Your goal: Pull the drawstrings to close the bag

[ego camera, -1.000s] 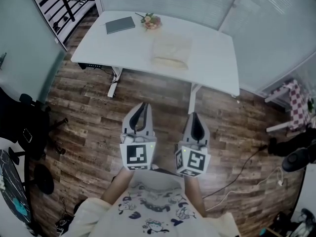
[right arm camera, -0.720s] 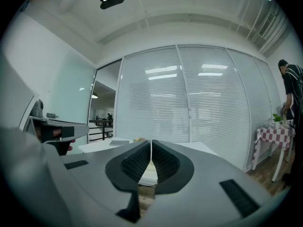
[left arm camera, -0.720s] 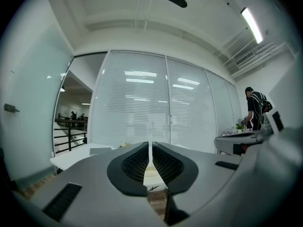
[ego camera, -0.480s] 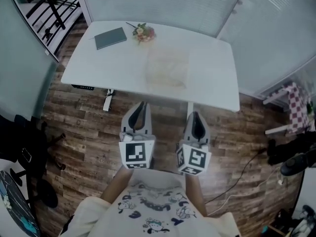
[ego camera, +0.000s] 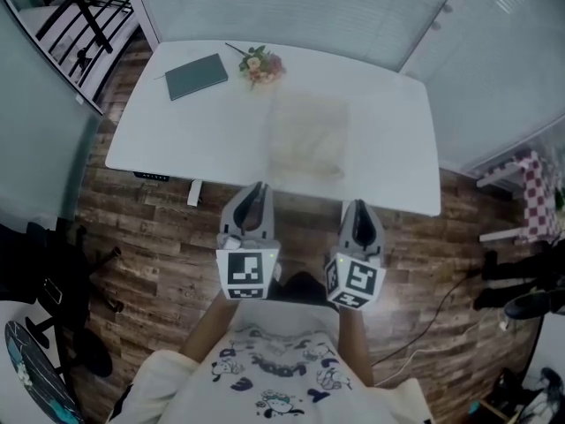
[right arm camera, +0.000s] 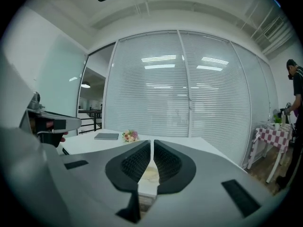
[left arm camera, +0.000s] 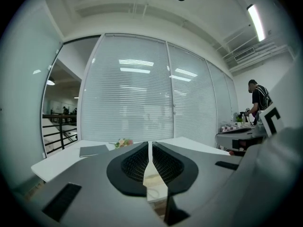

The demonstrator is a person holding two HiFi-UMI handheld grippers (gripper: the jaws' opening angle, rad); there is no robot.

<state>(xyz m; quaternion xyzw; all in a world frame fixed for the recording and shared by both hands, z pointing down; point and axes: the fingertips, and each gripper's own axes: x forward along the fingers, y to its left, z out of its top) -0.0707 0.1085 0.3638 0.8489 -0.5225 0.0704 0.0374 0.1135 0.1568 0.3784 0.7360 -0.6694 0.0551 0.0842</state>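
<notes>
Both tongs are shut tight with nothing in them. The left tongs (ego camera: 257, 188) and right tongs (ego camera: 357, 206) are held side by side, just short of the near edge of the desk (ego camera: 168, 131). The pale bag (ego camera: 307, 138) lies flat on it straight ahead, apart from a notebook (ego camera: 196, 76) and a small bunch of flowers (ego camera: 263, 63) further back. From where I stand I can't pick out the drawstrings. I'd say the thing now is to open each pair before reaching in, find one cord per side at the bag's mouth, pinch close to the cloth and pull outward evenly.
</notes>
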